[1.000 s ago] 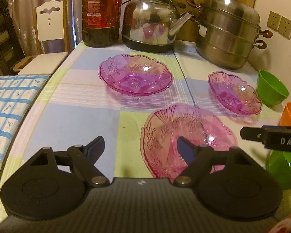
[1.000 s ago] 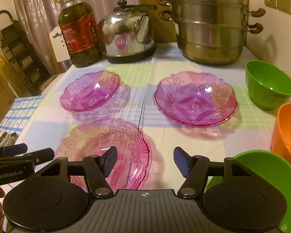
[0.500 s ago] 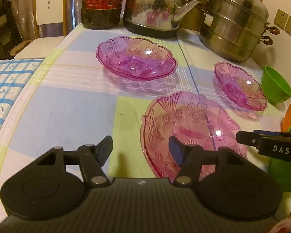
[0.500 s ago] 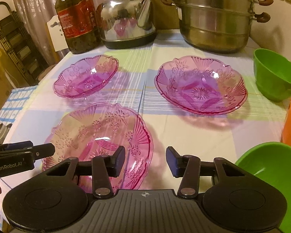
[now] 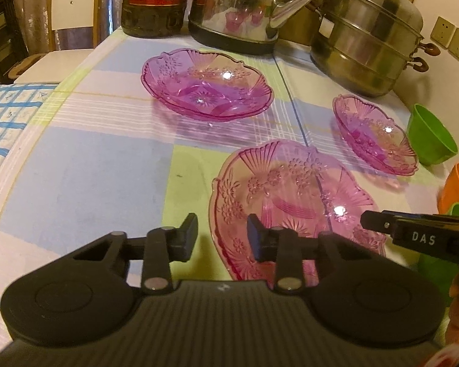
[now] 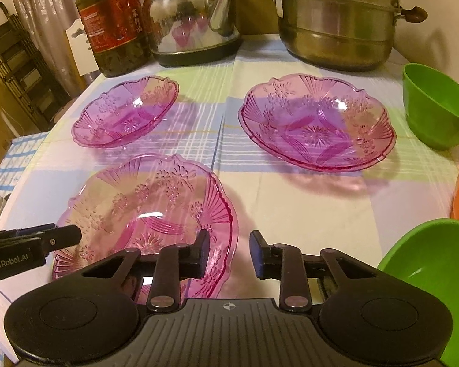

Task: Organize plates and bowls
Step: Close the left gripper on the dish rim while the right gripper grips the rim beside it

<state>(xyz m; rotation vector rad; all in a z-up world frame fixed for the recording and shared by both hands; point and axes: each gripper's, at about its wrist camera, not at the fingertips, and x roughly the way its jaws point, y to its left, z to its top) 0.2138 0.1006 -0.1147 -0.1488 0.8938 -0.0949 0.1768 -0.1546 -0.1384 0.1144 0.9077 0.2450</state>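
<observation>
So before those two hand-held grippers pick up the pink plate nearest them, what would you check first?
1. Left hand-held gripper open: ok.
2. Right hand-held gripper open: ok.
3. Each gripper straddles the rim of the nearest pink plate, left side and right side: ok, apparently.
4. Plate empty: ok.
5. Other two pink plates apart from it: ok.
6. Green bowl close beside the right gripper: not ok, a tight spot.

"DAS" marks the right gripper [image 5: 425, 238]; "GenRobot.AI" the left gripper [image 6: 15, 257].
</observation>
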